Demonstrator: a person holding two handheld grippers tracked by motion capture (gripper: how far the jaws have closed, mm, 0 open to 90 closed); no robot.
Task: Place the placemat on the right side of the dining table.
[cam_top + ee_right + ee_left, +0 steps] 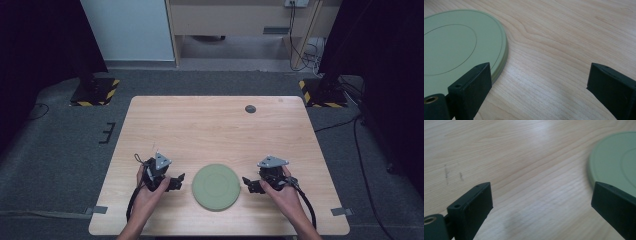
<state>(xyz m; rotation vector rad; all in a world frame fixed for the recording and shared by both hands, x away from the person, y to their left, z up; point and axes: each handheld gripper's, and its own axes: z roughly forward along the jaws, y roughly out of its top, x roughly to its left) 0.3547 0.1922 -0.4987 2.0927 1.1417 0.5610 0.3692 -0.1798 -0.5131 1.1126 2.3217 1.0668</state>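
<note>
The green disc [216,186] looks stiff, thin and light; grip at its rim. The left gripper [176,181] and right gripper [248,183] are both released, empty.

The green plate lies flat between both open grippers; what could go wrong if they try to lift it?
The green plate lies flat on the table, so its thin rim may slip from the jaws. The left gripper and right gripper flank it, apart from it; uneven closing could push it sideways.

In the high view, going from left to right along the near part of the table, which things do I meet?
Left gripper → green plate → right gripper, all over the wooden table.
</note>
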